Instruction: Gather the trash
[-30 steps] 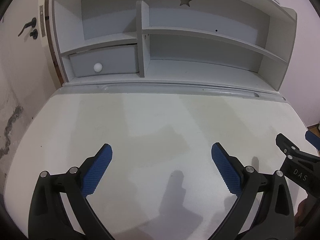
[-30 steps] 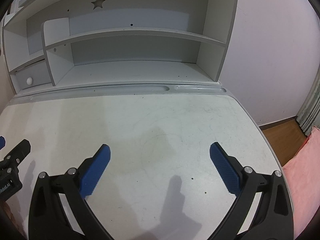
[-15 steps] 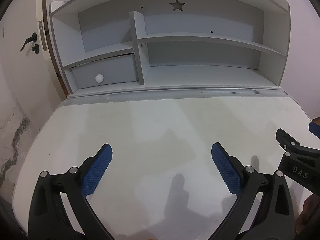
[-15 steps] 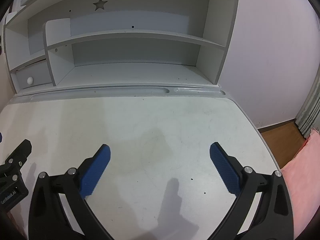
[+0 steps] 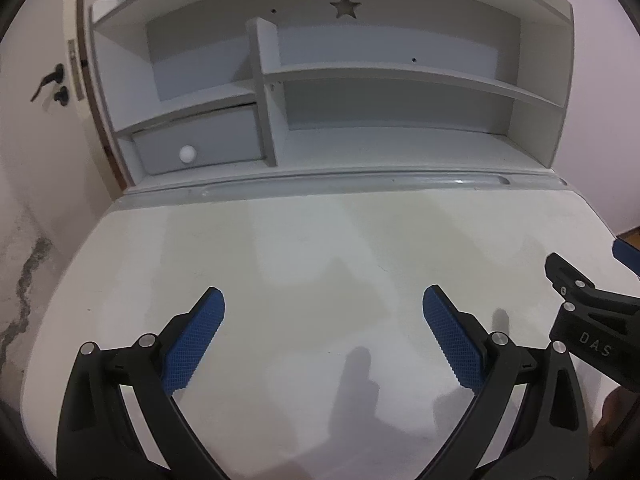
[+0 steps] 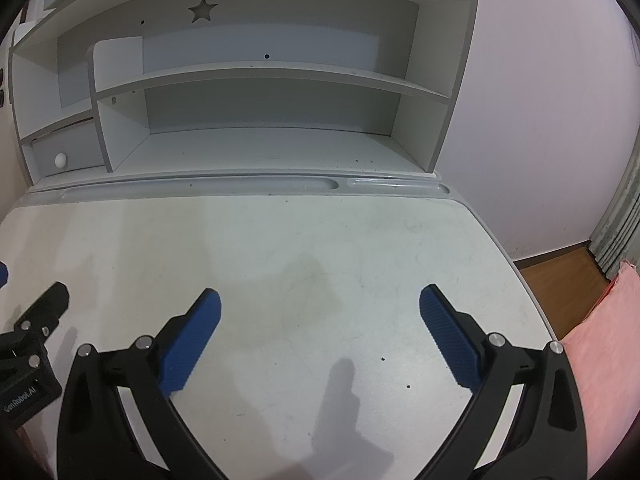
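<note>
No trash shows in either view. My left gripper (image 5: 322, 320) hangs open over the white desk top (image 5: 320, 240), with nothing between its blue pads. My right gripper (image 6: 319, 318) is open too, above the right half of the desk top (image 6: 340, 240), and holds nothing. In the left wrist view the right gripper (image 5: 588, 312) juts in at the right edge. The left gripper (image 6: 28, 344) appears at the left edge of the right wrist view. A few dark specks (image 6: 383, 359) dot the desk near the right gripper.
A white hutch (image 5: 360, 76) with shelves and a star cut-out stands at the back of the desk. A grey drawer (image 5: 200, 144) with a white knob sits at its lower left. A door with a handle (image 5: 48, 82) is at left. Wood floor (image 6: 560, 268) and pink fabric (image 6: 600, 340) lie right.
Both grippers have drawn back and tilted slightly, so the hutch sits a little farther off and more upright in view. Both stay open.
</note>
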Demonstrator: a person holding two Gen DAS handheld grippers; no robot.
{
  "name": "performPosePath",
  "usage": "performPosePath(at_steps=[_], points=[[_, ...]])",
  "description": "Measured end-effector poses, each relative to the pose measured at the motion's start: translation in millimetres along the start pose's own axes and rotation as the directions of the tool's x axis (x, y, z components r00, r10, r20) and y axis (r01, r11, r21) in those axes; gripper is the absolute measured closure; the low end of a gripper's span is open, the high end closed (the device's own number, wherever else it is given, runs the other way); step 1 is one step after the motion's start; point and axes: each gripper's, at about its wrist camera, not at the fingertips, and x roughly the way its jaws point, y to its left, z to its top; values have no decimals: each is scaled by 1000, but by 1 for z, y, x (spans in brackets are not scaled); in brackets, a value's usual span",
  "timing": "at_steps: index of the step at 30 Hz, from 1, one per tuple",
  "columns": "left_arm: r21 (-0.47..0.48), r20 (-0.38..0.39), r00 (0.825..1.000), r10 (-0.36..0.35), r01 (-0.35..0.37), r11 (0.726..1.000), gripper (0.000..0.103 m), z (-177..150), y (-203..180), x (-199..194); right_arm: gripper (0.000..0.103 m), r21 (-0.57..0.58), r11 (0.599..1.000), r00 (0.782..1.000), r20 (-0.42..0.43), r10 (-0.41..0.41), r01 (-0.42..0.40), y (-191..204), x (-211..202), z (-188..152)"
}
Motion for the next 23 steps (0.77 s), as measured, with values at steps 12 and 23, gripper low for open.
performPosePath(at_steps=[12, 23], points=[[-48, -102, 992, -71, 66, 997, 7, 1, 2, 21, 7, -43, 998, 999, 13, -43, 43, 9, -3, 0], [-48, -215, 976, -38, 28, 998, 7, -7, -2, 39, 7, -53, 997, 998, -28, -48, 47, 10, 5, 0]])
